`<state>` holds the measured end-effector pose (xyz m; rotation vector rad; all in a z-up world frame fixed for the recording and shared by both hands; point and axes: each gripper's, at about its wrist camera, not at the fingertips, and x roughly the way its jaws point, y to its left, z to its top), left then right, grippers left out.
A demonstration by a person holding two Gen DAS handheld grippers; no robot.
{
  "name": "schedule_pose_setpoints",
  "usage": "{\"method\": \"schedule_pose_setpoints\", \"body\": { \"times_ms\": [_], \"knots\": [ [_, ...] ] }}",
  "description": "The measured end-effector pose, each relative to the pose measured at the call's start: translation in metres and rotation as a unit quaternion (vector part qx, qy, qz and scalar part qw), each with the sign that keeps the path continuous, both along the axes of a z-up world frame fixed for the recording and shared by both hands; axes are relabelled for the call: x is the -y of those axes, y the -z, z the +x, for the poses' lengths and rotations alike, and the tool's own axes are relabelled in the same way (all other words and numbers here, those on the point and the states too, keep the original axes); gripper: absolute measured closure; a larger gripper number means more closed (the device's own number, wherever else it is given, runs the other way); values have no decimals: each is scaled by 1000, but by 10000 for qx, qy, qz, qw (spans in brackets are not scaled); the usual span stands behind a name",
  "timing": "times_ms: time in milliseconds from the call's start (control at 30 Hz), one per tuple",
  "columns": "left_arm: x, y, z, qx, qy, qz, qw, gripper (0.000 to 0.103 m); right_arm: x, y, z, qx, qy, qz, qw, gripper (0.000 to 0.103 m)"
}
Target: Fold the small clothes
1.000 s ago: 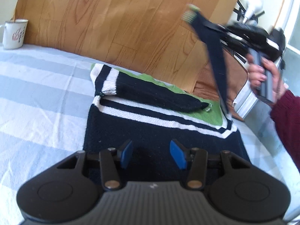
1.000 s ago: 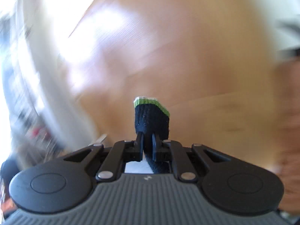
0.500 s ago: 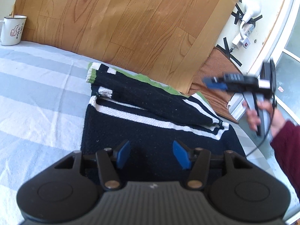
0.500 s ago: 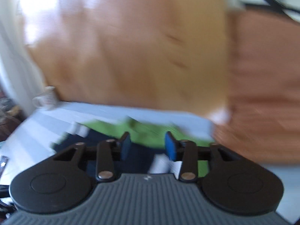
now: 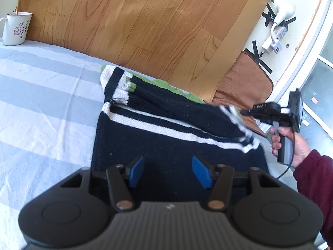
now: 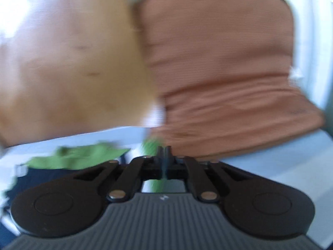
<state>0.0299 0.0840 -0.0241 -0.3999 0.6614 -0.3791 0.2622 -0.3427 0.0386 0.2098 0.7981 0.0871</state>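
Observation:
A black knit sweater [image 5: 166,145] with white stripes and a green edge lies flat on the striped sheet [image 5: 41,104]. One sleeve [image 5: 177,108] is folded across its upper part. My left gripper [image 5: 167,171] hovers open over the sweater's near part, with nothing between its blue pads. My right gripper [image 5: 243,112], held by a hand [image 5: 291,143] in a dark red sleeve, is at the sweater's right corner. In the blurred right wrist view its jaws [image 6: 164,152] are shut, with green fabric [image 6: 154,143] pinched at the tips.
A white mug [image 5: 15,29] stands at the far left by the wood-pattern panel [image 5: 145,20]. A brown cushion [image 5: 245,83] leans at the back right. A power strip [image 5: 278,33] is taped to the wall beyond it.
The right gripper carried the sleeve across the sweater, opened and dropped it, then swung down to the right corner and shut on the green edge. The left gripper stayed put.

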Motion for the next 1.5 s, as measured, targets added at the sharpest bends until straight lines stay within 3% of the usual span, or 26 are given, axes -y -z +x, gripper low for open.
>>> {"method": "schedule_pose_setpoints", "body": {
  "times_ms": [33, 133, 267, 367, 433, 467, 500, 533, 600, 667, 767, 900, 1067, 1300, 1433, 1500],
  "knots": [
    [0, 0, 0, 5, -1, -6, 10000, 50, 4, 1, -2, -109, -68, 176, 9998, 94],
    [0, 0, 0, 5, 0, -2, 10000, 50, 8, -15, -25, 189, -291, 644, 9973, 86],
    [0, 0, 0, 6, -21, -1, 10000, 49, -7, -31, -54, 300, -857, 886, 9919, 74],
    [0, 0, 0, 8, -25, 5, 10000, 49, -24, -25, -73, 149, -1353, 835, 9872, 74],
    [1, 0, 0, 5, -18, 16, 10000, 49, -31, -5, -75, -166, -1377, 377, 9896, 74],
    [1, 0, 0, 5, -17, 21, 10000, 49, -28, 8, -73, -357, -1268, 165, 9911, 81],
    [1, 0, 0, 4, -22, 26, 10000, 48, -20, 9, -75, -193, -1193, 364, 9920, 81],
    [1, 0, 0, 2, -26, 29, 10000, 48, -14, 8, -73, -327, -1052, 569, 9923, 82],
    [0, 0, 0, 9, -30, 26, 10000, 47, -13, -7, -75, -210, -831, 675, 9940, 77],
    [1, 0, 0, 15, -10, 27, 10000, 47, -24, -20, -76, 71, -970, 655, 9931, 77],
    [2, 0, -1, 53, -1, 37, 10000, 47, -57, -29, -70, 71, -1367, 674, 9883, 77],
    [0, -2, -3, 127, -34, 21, 9999, 46, -109, -21, -51, -68, -1787, 627, 9819, 77],
    [-2, -3, -5, 211, -55, -50, 9997, 46, -152, 9, -41, -603, -1876, 761, 9774, 76],
    [-4, -4, -5, 253, -44, -135, 9996, 44, -188, -14, -93, -71, -2873, -168, 9577, 70],
    [-4, -5, -6, 302, -76, -115, 9994, 44, -183, -20, -89, 140, -2555, 178, 9665, 70],
    [-5, -5, -5, 290, -87, -127, 9995, 43, -191, -13, -85, -18, -2609, 403, 9645, 71]
  ]
}}
